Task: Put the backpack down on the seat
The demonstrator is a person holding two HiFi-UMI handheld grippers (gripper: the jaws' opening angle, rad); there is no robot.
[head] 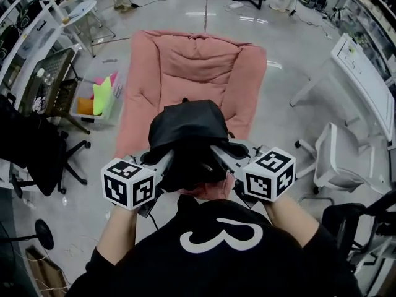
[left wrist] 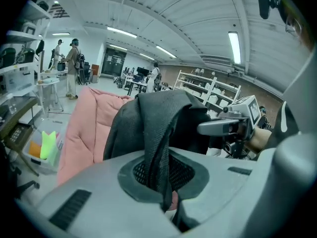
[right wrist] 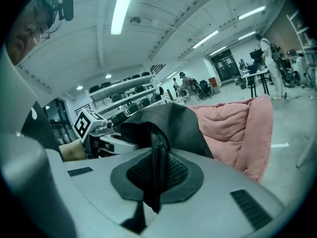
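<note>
Holding the black fabric backpack (head: 185, 132) up in front of me with both grippers, one at each side of it. My left gripper (left wrist: 163, 182) has its jaws closed tight on a black mesh strap (left wrist: 157, 143) that runs up out of the pads into the bag. My right gripper (right wrist: 154, 182) is the same story, with its jaws pressed together on a narrow black strap (right wrist: 158, 157), a short end of it poking out below the pads.

From the head view, the bag sits over the front edge of the pink padded seat (head: 192, 60), bunched and rounded between the two marker cubes. The back cushion of the seat is bare beyond it. I can't tell whether the bottom of the bag is touching the cushion or hanging just above it, because the bag itself covers that spot. In both gripper views the pink padding shows behind the bag.

Off the seat's left side on the floor there's a clear plastic bin (head: 86, 111) with yellow-green and orange things in it, and a black office chair (head: 37, 147) nearer me. On the right stands a white office chair (head: 334, 159), well apart from the seat
</note>
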